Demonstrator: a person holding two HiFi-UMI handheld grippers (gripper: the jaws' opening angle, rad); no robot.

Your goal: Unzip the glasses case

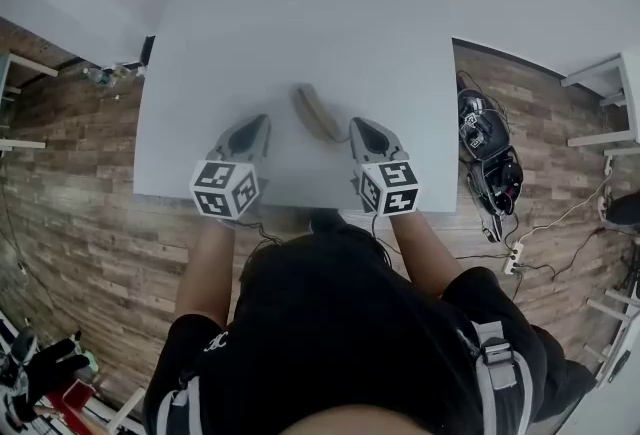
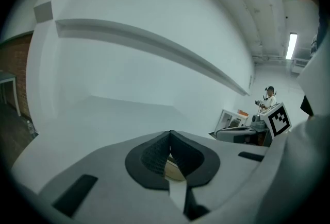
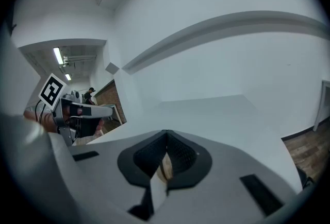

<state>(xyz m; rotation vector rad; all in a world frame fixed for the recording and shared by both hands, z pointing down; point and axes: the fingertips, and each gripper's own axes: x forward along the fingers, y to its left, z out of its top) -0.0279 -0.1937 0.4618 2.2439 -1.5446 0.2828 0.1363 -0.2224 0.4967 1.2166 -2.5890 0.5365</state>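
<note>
Dark clothing on the person (image 1: 340, 323) fills the bottom of the head view, both forearms reaching forward. The glasses case (image 1: 319, 113), a tan oblong, lies slantwise on the grey table (image 1: 300, 13) with no gripper touching it. The left gripper (image 1: 260, 121) hangs near its left side and the right gripper (image 1: 356, 125) just beside its right end. Each gripper's own view shows the pads pressed together with nothing gripped: left gripper (image 2: 170, 133), right gripper (image 3: 166, 133). The zip is too small to read, so I cannot tell whether it is open; by my judgement no pull is under way now. Nothing on the table blocks the case. Well to its right, cables and devices (image 1: 488, 148) lie on the wooden floor (image 1: 70, 183).
</note>
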